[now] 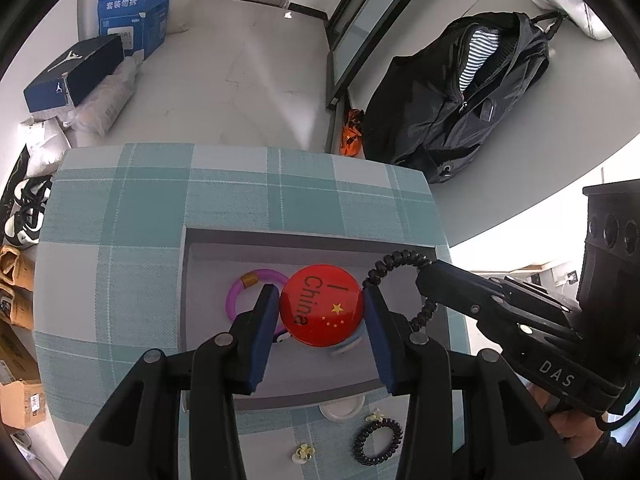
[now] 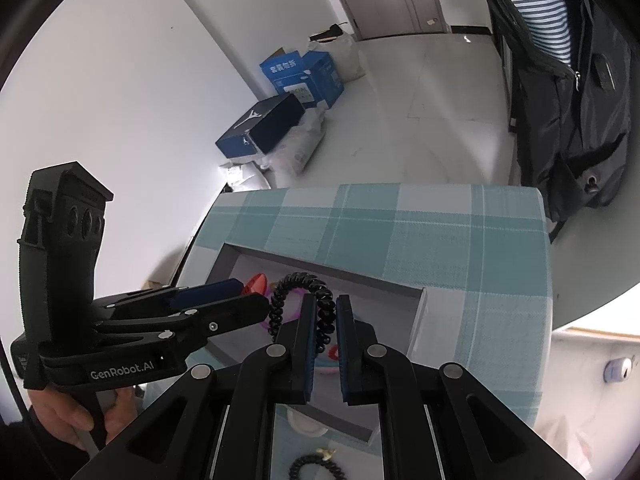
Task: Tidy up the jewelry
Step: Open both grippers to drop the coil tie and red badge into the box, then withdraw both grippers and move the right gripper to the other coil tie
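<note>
Left gripper [image 1: 322,300] clamps round red "China" badge [image 1: 322,311], half-hiding purple ring [image 1: 256,296] in grey tray [image 1: 208,280]; right gripper [image 2: 325,310] pinches black coiled hair tie [image 2: 304,300]; second coil [image 1: 378,440] on checked cloth [image 1: 240,192]

Under badge [image 1: 322,306], lower centre of left view: pale blue-and-white item, mostly hidden, kind unclear. Purple ring [image 1: 256,294] partly behind left finger. Small text on blue box [image 1: 132,20], upper left, illegible. In right view, bottom edge: black coil tie [image 2: 316,468] cut off; badge [image 2: 256,284] mostly behind left gripper [image 2: 240,294].
</note>
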Demonstrator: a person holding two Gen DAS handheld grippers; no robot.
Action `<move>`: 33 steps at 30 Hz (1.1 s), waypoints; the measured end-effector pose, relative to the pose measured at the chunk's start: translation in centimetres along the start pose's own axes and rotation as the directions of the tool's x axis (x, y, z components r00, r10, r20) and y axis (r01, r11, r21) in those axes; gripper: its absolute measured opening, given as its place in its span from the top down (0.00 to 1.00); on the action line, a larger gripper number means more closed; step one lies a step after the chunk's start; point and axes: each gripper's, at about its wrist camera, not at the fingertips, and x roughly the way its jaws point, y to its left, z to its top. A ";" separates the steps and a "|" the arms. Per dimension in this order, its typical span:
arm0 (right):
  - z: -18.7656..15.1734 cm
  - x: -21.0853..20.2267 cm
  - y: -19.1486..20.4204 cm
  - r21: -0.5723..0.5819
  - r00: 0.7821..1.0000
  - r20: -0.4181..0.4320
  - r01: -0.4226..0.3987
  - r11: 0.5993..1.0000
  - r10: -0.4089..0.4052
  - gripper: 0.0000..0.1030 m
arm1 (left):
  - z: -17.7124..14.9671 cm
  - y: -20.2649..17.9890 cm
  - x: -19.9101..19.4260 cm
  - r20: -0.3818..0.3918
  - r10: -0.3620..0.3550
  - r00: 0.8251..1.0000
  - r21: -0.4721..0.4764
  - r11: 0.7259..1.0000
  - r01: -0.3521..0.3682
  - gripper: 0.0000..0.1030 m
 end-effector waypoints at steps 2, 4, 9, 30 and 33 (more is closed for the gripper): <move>0.0 0.2 0.0 0.000 1.000 -0.006 0.000 1.000 0.000 0.92 | 0.0 0.0 -0.1 0.005 -0.009 1.000 0.000 1.000 0.009 0.63; -0.1 0.2 0.1 -0.005 1.000 -0.004 0.002 1.000 -0.002 0.91 | 0.1 0.1 -0.2 0.010 -0.026 1.000 -0.009 1.000 0.026 0.63; 0.0 0.2 -0.2 0.008 1.000 0.001 0.008 1.000 -0.008 0.89 | 0.3 1.0 0.2 -0.026 -0.036 0.999 -0.068 0.997 0.035 0.56; -0.9 -4.1 -0.5 0.024 0.987 0.159 0.021 1.000 -0.024 0.51 | -1.2 1.9 -3.2 0.111 0.088 0.990 -0.075 0.994 -0.080 0.34; -1.1 -4.5 -0.2 0.016 0.984 0.174 0.023 1.000 -0.026 0.48 | -1.7 1.7 -3.7 0.130 0.118 0.985 -0.058 0.992 -0.111 0.34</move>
